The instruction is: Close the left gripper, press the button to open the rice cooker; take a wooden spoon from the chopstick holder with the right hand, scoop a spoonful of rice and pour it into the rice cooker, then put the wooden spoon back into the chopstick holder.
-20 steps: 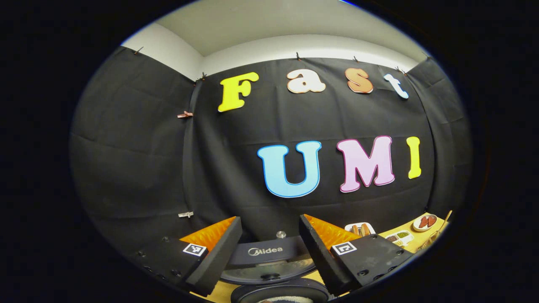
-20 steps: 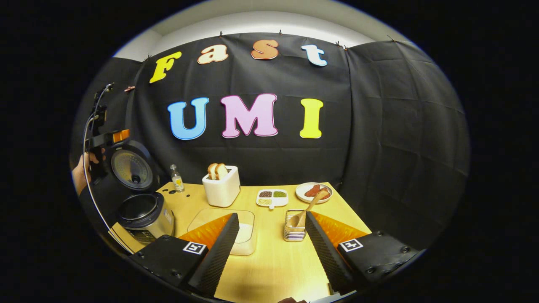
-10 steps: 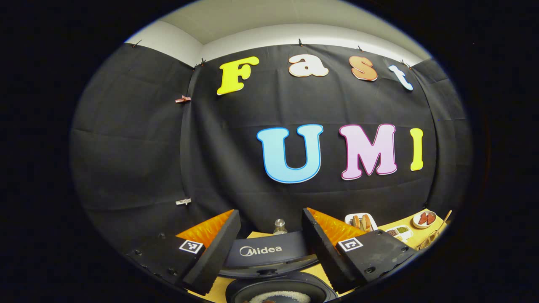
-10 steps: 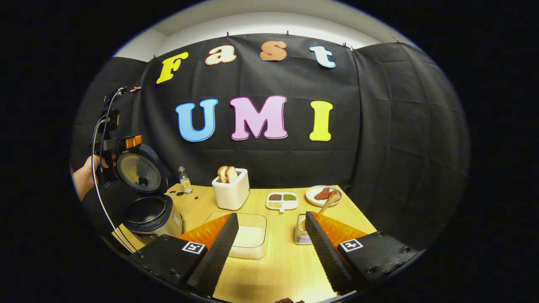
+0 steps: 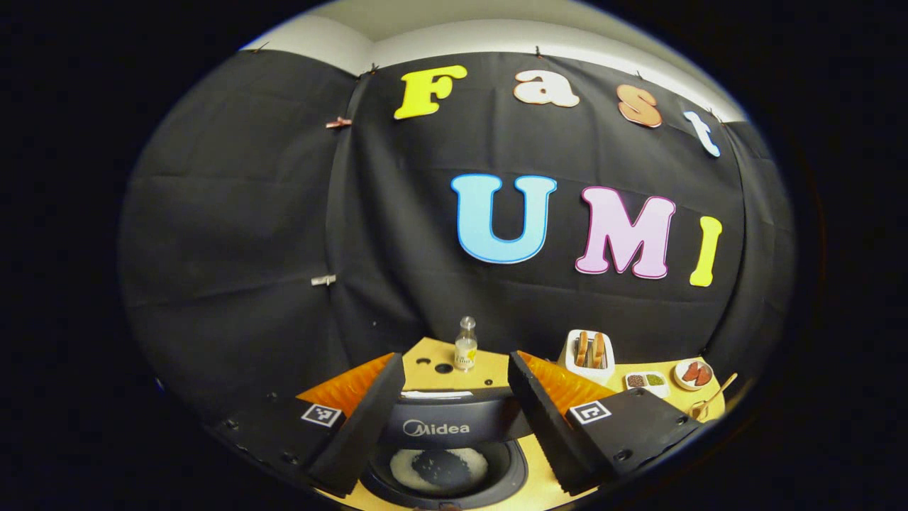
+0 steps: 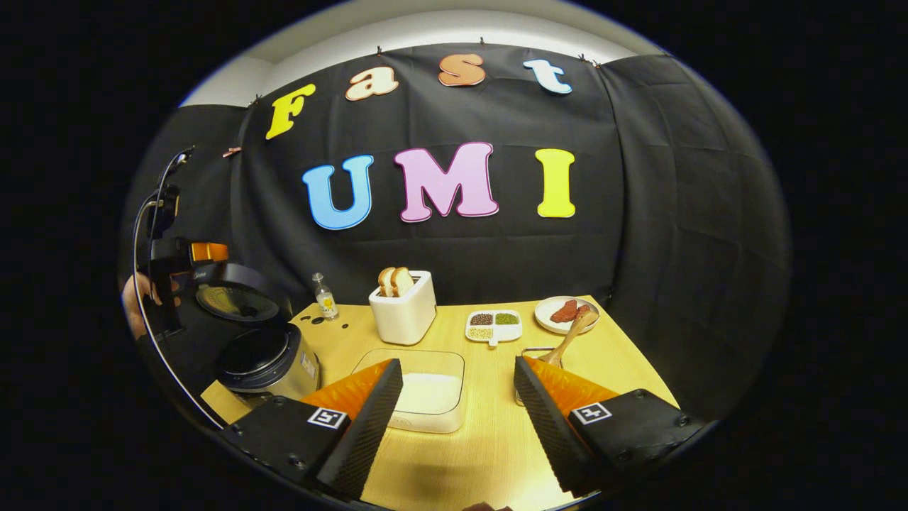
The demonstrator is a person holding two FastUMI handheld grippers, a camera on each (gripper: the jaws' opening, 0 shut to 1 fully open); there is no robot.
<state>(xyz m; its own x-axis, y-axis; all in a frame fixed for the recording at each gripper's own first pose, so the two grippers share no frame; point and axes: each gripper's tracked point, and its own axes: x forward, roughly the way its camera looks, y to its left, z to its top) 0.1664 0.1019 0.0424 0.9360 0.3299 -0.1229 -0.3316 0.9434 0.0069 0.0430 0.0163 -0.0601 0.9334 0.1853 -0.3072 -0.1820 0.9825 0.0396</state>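
Rice cooker (image 6: 266,362) is sat at the table's (image 6: 489,440) left edge with its lid (image 6: 237,298) up and some rice seen in the pot (image 5: 443,468); both the left gripper (image 5: 448,419) above it and the right gripper (image 6: 457,426) are spread wide with nothing held. Rice could easily be spilled if the wooden spoon (image 6: 571,333), leaned in the chopstick holder (image 6: 532,355) just past the right gripper, gets tipped on the way over. More rice is kept in the clear tub (image 6: 425,390), bread in the toaster (image 6: 404,309).
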